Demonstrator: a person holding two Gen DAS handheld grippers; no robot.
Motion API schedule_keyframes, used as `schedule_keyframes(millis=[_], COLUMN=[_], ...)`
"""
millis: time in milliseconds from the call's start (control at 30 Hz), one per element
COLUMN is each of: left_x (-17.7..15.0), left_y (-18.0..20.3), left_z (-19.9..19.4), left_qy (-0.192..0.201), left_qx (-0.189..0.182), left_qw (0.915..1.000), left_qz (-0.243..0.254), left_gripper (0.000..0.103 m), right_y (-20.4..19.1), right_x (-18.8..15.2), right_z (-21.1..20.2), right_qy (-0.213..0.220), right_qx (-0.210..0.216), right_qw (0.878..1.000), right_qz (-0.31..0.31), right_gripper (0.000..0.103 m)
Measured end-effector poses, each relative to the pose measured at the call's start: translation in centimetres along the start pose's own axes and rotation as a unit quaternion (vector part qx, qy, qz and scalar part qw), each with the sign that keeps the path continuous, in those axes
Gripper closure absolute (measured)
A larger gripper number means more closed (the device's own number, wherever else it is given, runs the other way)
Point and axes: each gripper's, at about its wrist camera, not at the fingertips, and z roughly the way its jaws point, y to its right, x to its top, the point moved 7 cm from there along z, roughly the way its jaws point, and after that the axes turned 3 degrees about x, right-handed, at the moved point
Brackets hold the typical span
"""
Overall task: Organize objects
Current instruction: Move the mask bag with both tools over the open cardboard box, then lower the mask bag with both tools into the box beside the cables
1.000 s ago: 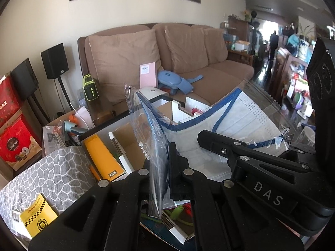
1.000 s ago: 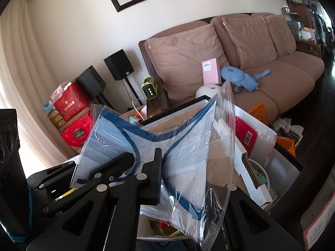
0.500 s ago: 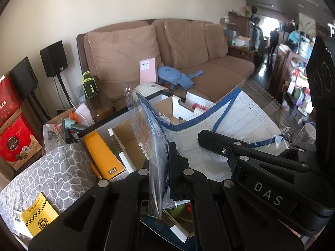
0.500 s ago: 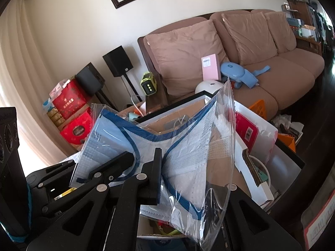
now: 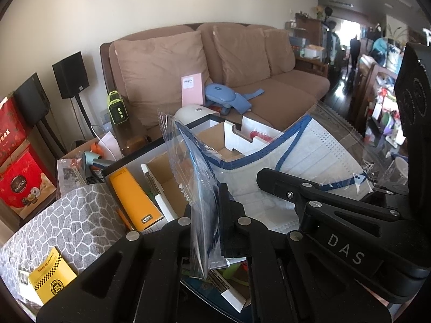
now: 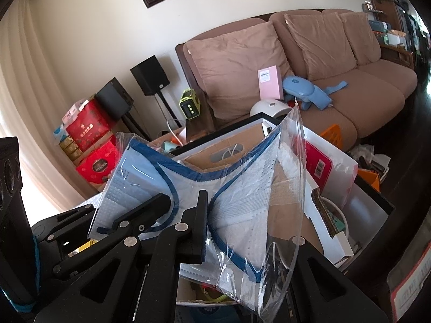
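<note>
Both tongs are clamped on one clear plastic bag of face masks [image 5: 304, 161]: the left tongs [image 5: 215, 215] pinch its near corner between closed pads, and the right tongs [image 6: 207, 223] grip the other side, so the bag hangs stretched and folded between them in the air. The masks inside are white with dark blue edging. Below the bag stands an open cardboard box [image 5: 172, 183] with white dividers; an orange box [image 5: 134, 196] leans just beside it. Left of that lies a grey pebble-patterned cloth [image 5: 67, 223] with a yellow card [image 5: 52, 277] on it. Behind stands a brown sofa [image 5: 269, 62] carrying a pink booklet [image 5: 191, 88] and what seems a blue massager [image 5: 229, 98].
</note>
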Motion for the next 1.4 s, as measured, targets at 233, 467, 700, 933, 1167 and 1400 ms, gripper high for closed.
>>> schedule_keyframes(millis=[233, 467, 700, 933, 1167, 1400], left_x=[0.1, 0.1, 0.2, 0.2, 0.5, 0.2], left_y=[-0.4, -0.4, -0.9, -0.9, -1.4, -1.9], left_z=[0.2, 0.2, 0.4, 0.3, 0.3, 0.5], left_qy=[0.001, 0.004, 0.001, -0.001, -0.004, -0.009], left_qx=[0.000, 0.012, 0.016, 0.008, -0.007, -0.012], left_qw=[1.0000, 0.9999, 0.9999, 0.9999, 0.9997, 0.9990], left_qz=[0.000, 0.007, -0.001, -0.009, -0.025, -0.041], left_gripper=[0.097, 0.095, 0.095, 0.095, 0.091, 0.080], right_y=[0.3, 0.5, 0.9, 0.5, 0.5, 0.3], right_x=[-0.2, 0.1, 0.5, 0.5, 0.9, 0.9], right_z=[-0.1, -0.3, -0.7, -0.8, -1.4, -1.3], right_qy=[0.003, 0.007, 0.011, 0.015, 0.031, 0.035], right_qx=[-0.004, -0.008, -0.008, -0.008, -0.011, -0.023], right_qw=[1.000, 1.000, 1.000, 1.000, 0.999, 0.999], right_qz=[0.002, 0.000, 0.002, -0.008, -0.016, -0.023], right_gripper=[0.093, 0.084, 0.082, 0.088, 0.096, 0.098])
